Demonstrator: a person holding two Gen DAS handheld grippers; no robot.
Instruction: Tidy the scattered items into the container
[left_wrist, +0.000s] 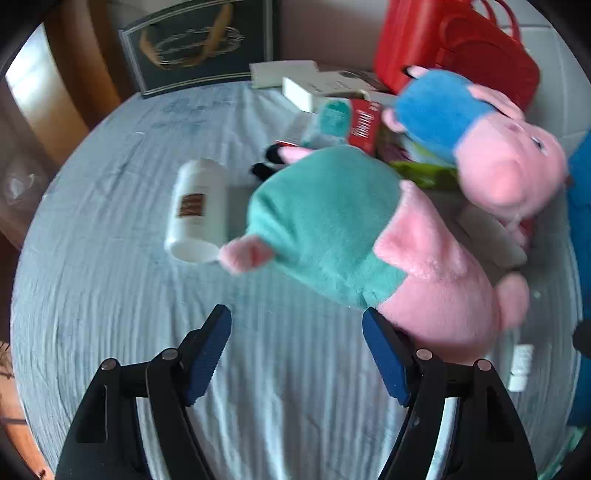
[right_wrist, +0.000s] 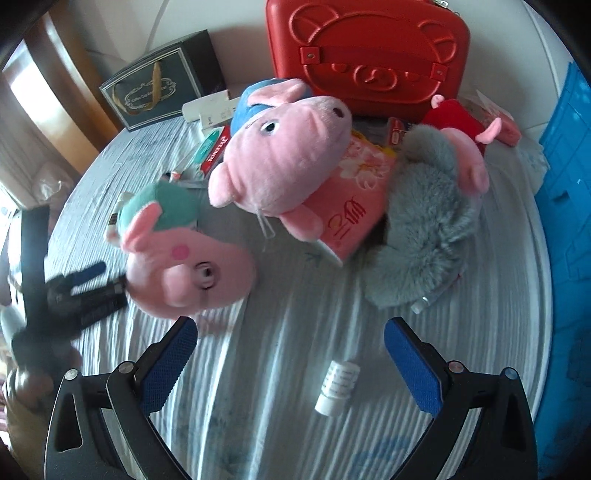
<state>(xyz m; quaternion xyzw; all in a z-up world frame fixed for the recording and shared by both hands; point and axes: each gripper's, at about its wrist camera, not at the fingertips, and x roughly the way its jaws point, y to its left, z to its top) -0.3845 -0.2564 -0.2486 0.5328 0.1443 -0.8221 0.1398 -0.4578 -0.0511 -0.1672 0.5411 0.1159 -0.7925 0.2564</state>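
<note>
A pink pig plush in a teal dress (left_wrist: 332, 229) lies on the pale blue bedspread, just ahead and right of my open, empty left gripper (left_wrist: 295, 325); it also shows in the right wrist view (right_wrist: 184, 266). A second pig plush in blue (left_wrist: 480, 133) (right_wrist: 280, 162) lies behind it. A small white bottle (right_wrist: 338, 384) lies between the fingers of my open right gripper (right_wrist: 290, 339). A grey fluffy plush (right_wrist: 424, 229) and a pig plush in red (right_wrist: 465, 125) lie to the right. The blue container (right_wrist: 569, 221) stands at the far right.
A red case (right_wrist: 369, 55) stands at the back, a dark gift box (right_wrist: 159, 88) back left. A white jar (left_wrist: 197, 210) lies left of the teal plush. Boxes and packets (left_wrist: 347, 118) and a pink packet (right_wrist: 354, 206) are scattered mid-bed. The other gripper (right_wrist: 66, 291) shows at left.
</note>
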